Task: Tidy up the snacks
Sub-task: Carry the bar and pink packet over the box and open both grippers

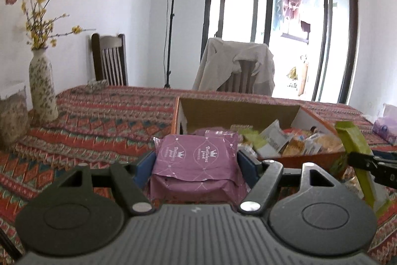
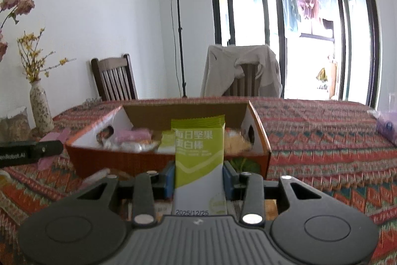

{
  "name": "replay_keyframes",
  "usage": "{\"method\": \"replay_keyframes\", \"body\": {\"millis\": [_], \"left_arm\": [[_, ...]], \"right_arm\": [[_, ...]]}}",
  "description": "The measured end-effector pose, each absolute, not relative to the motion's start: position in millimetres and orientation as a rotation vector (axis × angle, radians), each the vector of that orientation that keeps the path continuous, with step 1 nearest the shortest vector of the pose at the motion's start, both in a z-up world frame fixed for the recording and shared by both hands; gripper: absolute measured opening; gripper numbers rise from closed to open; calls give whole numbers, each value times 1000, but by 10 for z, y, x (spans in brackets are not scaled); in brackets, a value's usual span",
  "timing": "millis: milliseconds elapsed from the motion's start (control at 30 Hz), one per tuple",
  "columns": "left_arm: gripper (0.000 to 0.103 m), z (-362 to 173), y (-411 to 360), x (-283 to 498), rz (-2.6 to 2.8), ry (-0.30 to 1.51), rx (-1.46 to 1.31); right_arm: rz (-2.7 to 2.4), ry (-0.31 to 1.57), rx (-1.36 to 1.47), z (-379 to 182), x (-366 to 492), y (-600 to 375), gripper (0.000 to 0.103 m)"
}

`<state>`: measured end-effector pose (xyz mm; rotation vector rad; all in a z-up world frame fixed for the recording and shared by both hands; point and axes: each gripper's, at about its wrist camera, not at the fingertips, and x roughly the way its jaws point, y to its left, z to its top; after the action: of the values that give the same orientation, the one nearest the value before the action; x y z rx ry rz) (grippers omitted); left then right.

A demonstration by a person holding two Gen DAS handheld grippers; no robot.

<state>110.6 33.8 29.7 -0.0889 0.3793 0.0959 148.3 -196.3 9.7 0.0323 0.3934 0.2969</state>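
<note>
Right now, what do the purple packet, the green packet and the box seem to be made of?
Purple packet: thin plastic film, slightly glossy, creased and folded. Green packet: smooth printed film with a crimped, serrated top edge. Box: cardboard, brown inside, orange printed outside.

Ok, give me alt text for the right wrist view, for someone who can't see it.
The right gripper holds a green and white snack bar wrapper upright between its blue pads, in front of an open orange cardboard box holding assorted snack packets. The box sits on a table with a red patterned cloth, with two chairs and a window behind.
</note>
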Motion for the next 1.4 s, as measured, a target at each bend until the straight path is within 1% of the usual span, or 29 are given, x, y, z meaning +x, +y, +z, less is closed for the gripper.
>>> {"method": "replay_keyframes", "body": {"millis": [233,733,1033,1400], "left_arm": [[73,423,200,1296,70,331,-71],[73,594,-52,1899,55,275,-58],[73,485,-79,2220,104,264,-67],[73,235,24,2339,94,325,-57]], "right_arm": [[305,329,42,322,1767,-1890,38],[312,305,63,515,2546,-1648,38],[293,336,105,321,2890,-1578,38],[319,412,119,37,3011,-1611,38]]}}
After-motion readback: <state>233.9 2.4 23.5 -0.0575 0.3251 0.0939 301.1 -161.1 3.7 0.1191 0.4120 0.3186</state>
